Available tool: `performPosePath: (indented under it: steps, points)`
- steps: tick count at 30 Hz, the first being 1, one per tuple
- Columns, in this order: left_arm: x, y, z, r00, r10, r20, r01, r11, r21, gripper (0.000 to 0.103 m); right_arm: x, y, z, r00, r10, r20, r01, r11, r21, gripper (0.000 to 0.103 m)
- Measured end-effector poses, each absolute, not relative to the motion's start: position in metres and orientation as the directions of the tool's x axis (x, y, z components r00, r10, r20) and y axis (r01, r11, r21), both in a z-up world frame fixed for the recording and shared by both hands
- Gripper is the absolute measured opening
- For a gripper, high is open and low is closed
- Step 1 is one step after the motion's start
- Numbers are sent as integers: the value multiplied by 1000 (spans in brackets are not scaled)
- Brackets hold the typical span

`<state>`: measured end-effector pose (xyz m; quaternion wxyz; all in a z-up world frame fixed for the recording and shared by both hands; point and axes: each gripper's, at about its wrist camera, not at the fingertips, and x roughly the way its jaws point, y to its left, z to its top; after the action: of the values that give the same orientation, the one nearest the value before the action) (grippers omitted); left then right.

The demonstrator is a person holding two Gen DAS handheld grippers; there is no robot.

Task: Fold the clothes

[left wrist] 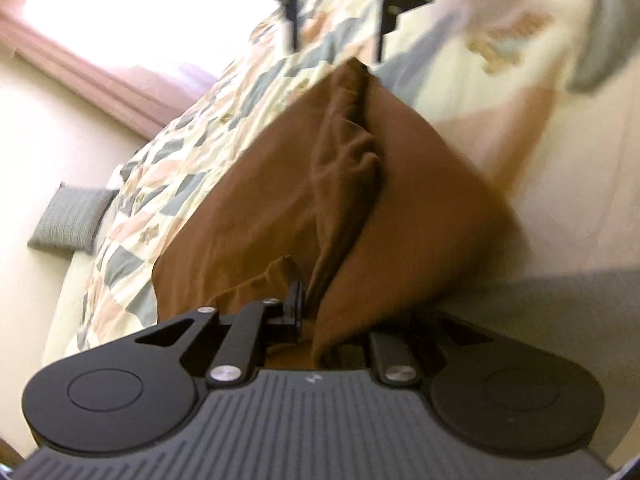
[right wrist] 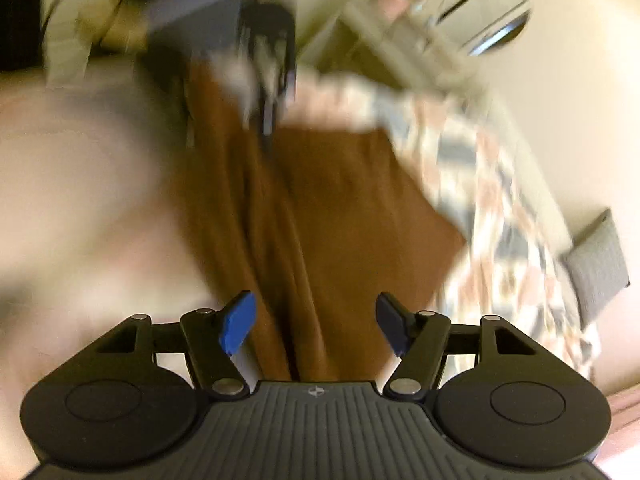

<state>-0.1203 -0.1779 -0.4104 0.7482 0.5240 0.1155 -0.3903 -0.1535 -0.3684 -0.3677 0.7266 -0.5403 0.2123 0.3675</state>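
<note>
brown knit garment (left wrist: 280,200) lies partly folded on the patchwork quilt (left wrist: 168,160), just ahead of both grippers. left gripper (left wrist: 308,320) is pinched on its near edge, right gripper (right wrist: 316,324) spread apart, empty. more folds left, i'd guess.

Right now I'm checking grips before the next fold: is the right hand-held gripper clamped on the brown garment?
No, the right hand-held gripper stands open, its blue pads wide apart above the brown garment.
</note>
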Motion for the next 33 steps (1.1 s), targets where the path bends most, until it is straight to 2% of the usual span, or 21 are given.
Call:
performPosePath:
  steps: [3,5,7,9,12,13,14,16,17,22,26,30,33]
  points:
    - [-115,-181,-403,672,-451,-588,713,178,678,11,-147,-407,-389,644,238,-727,-748,-1,-664,65]
    - [-114,-182,-399,672,-443,-593,718,194,668,11,-148,-420,-404,653,265,-710,-716,-90,-692,70]
    - [-115,-183,-399,671,-435,-601,722,199,662,11,-149,-432,-419,658,293,-693,-675,-177,-716,70]
    - [-119,-183,-400,667,-429,-609,727,197,657,11,-149,-433,-435,682,345,-644,-613,-210,-762,72]
    - [-126,-181,-405,658,-425,-622,736,189,650,11,-146,-430,-453,701,429,-569,-528,-224,-819,70]
    - [-126,-181,-406,653,-427,-625,740,186,646,11,-144,-429,-454,697,441,-565,-519,-233,-822,56]
    - [-126,-179,-405,645,-429,-632,748,187,637,11,-141,-427,-453,691,433,-579,-527,-247,-813,36]
    - [-123,-176,-398,622,-434,-652,772,201,603,11,-134,-425,-450,677,418,-605,-542,-273,-795,19]
    - [-120,-174,-393,609,-437,-661,785,215,581,11,-130,-423,-443,665,410,-625,-566,-270,-779,14]
    - [-80,-152,-345,552,-459,-696,831,373,414,11,-84,-406,-358,558,377,-739,-775,-80,-627,12]
    - [-18,-121,-307,531,-453,-716,792,566,230,11,-19,-382,-305,520,379,-765,-834,35,-550,12]
    - [58,-84,-304,486,-442,-754,669,744,-5,10,67,-347,-284,512,394,-763,-851,111,-514,12]
    - [117,-50,-335,415,-457,-786,485,843,-234,10,141,-313,-295,470,402,-786,-882,172,-440,12]
